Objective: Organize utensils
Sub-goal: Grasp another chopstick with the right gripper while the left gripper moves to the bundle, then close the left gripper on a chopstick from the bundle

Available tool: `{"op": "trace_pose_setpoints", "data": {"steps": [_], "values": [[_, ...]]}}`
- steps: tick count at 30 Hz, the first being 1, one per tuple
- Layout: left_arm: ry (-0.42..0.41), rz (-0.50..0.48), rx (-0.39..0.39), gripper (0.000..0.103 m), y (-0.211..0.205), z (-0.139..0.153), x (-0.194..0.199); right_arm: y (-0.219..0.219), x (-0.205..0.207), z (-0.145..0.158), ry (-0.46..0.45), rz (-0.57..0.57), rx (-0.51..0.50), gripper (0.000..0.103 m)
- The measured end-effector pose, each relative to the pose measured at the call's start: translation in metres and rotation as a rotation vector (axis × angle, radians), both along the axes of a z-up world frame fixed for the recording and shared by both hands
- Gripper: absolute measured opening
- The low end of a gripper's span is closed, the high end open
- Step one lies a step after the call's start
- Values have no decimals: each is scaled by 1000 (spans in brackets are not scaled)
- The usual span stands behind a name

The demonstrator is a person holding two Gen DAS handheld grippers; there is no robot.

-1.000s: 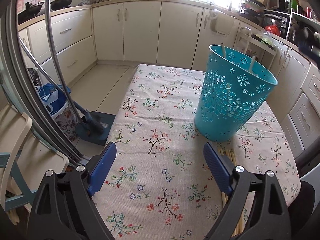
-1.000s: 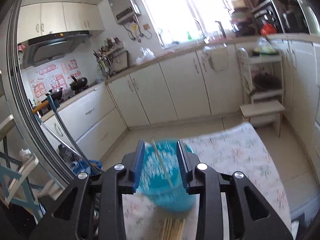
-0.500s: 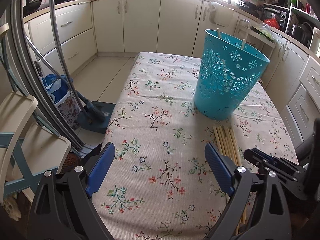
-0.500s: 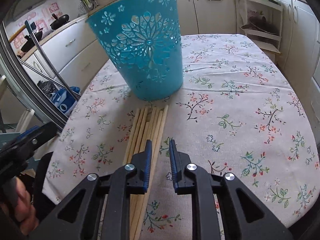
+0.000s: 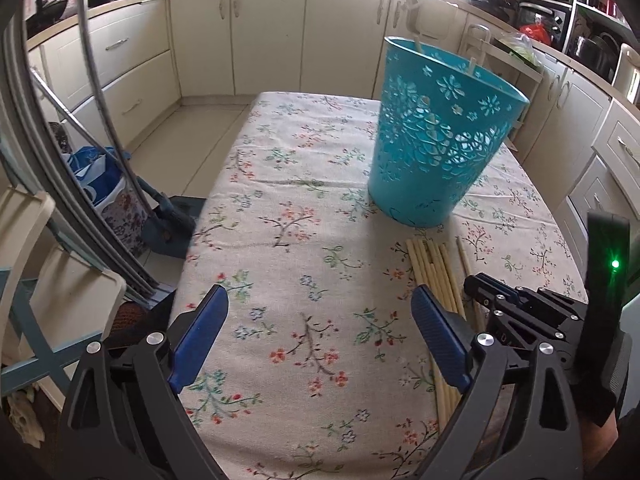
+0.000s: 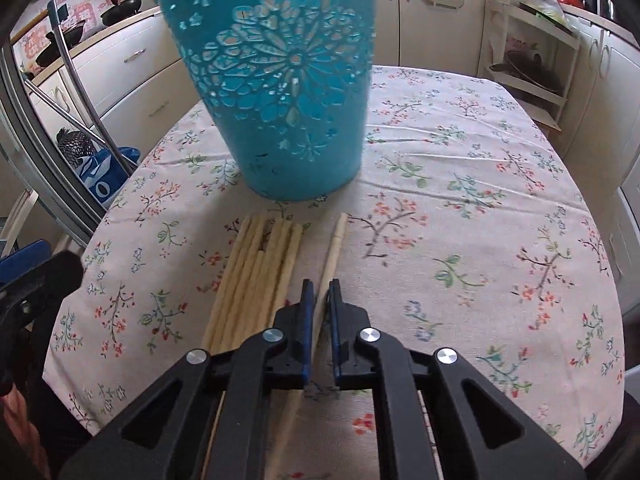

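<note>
We see a floral cloth-covered table [image 6: 480, 184], a tapered teal plastic bin [image 6: 276, 92] with cut-out lace pattern, pale round chopsticks [image 6: 256, 276] bundled just before it, right gripper [image 6: 319, 292] clamped on one chopstick [image 6: 335, 240] lying slightly apart, left gripper [image 5: 320, 320] spread wide, nothing between

The right gripper [image 6: 319, 292] comes down from above the blue basket [image 6: 276, 80] and closes on a single chopstick [image 6: 334, 246] (the rightmost, apart from the bundle [image 6: 256, 276]).
</note>
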State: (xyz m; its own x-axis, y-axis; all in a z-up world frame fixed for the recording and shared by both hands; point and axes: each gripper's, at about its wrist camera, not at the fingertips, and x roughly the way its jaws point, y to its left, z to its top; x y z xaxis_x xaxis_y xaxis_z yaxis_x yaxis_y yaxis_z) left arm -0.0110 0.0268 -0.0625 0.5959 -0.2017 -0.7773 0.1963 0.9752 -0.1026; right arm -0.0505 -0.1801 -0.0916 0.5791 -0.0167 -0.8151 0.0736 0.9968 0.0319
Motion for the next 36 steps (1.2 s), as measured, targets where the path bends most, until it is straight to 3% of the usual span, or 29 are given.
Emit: {"op": "trace_pose_setpoints", "data": {"steps": [6, 11, 30, 35, 36], "values": [[56, -47, 16, 89, -35, -21, 24, -28, -21, 4, -12, -24, 31, 6], [115, -29, 43, 89, -49, -39, 39, -34, -27, 5, -32, -25, 63, 6], [126, -31, 154, 88, -69, -53, 47, -36, -21, 5, -39, -10, 71, 7], [101, -54, 153, 74, -73, -49, 47, -30, -9, 5, -35, 10, 18, 12], [90, -69, 154, 66, -75, -49, 46, -28, -8, 6, -33, 15, -2, 12]]}}
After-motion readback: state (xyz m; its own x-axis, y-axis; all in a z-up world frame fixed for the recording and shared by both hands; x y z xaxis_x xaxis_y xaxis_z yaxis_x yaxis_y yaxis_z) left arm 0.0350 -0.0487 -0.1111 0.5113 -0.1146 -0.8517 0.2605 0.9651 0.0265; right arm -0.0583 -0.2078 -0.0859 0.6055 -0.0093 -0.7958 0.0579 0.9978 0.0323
